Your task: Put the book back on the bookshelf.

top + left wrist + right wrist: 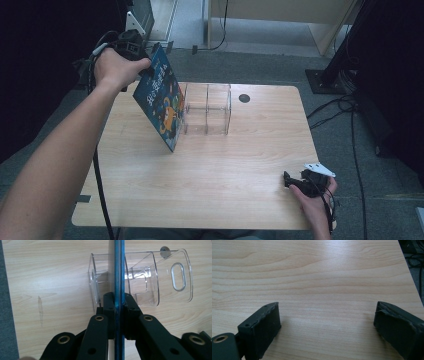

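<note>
The left gripper [142, 62], at the upper left of the high view, is clamped on the top edge of a blue picture book [161, 100], which tilts with its lower corner on the wooden table [210, 170]. Just right of the book, at centre, stands a clear plastic divided rack [207, 109]. At the lower right, the right gripper [289, 181] rests at the table edge, jaws wide apart and holding nothing.

Clear rack [207, 109] blocks the table's [210, 170] far middle; bare wood in front
</note>
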Motion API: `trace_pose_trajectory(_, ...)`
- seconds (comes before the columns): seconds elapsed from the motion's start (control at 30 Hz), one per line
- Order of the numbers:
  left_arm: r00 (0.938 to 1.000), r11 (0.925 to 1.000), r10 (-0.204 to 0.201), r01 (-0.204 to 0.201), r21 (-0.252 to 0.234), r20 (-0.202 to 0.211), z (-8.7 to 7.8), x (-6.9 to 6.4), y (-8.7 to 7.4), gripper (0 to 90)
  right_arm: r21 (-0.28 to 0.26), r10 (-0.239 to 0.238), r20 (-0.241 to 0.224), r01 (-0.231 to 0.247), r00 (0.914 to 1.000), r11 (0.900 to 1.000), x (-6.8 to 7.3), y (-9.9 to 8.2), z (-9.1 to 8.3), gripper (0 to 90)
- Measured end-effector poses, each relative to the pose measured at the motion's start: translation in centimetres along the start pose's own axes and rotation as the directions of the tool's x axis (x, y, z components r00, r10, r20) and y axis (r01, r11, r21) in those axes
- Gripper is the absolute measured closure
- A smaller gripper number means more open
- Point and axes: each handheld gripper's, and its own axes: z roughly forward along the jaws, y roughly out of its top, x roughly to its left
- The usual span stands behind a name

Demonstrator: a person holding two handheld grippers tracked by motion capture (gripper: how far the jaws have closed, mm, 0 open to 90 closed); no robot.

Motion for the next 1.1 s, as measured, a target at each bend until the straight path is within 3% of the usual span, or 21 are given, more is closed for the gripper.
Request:
trace_pose_trajectory(0.17,0.9998,0.9994,0.020,-0.020,-0.028,-0.001,0.1,0.2,-0.1,83.5,-0.001,-0.001,0.000,0.001,1.0000,1.0000,0.0,0.0,0.0,6.4)
trace_pose_trajectory(0.4,0.9978,0.9982,0.044,-0.046,-0.040,-0.049,0.2,0.5,-0.3,75.4,-0.001,-0.002,0.001,0.002,1.0000,1.0000,0.0,0.0,0.0,6.4)
trace_pose_trajectory(0.57,0.9973,0.9983,0.036,-0.039,-0.044,-0.064,0.3,1.3,-0.4,68.7,0.000,0.001,0.000,-0.001,1.0000,1.0000,0.0,0.0,0.0,6.4)
trace_pose_trajectory(0.7,0.9985,0.9996,0.016,-0.017,-0.024,-0.052,0.4,1.7,-0.4,66.2,0.000,-0.001,0.000,0.001,1.0000,1.0000,0.0,0.0,0.0,6.4)
trace_pose_trajectory(1.1,0.9970,0.9993,0.032,-0.033,-0.017,-0.071,0.9,2.0,-0.6,60.3,0.000,0.000,0.000,0.000,1.0000,1.0000,0.0,0.0,0.0,6.4)
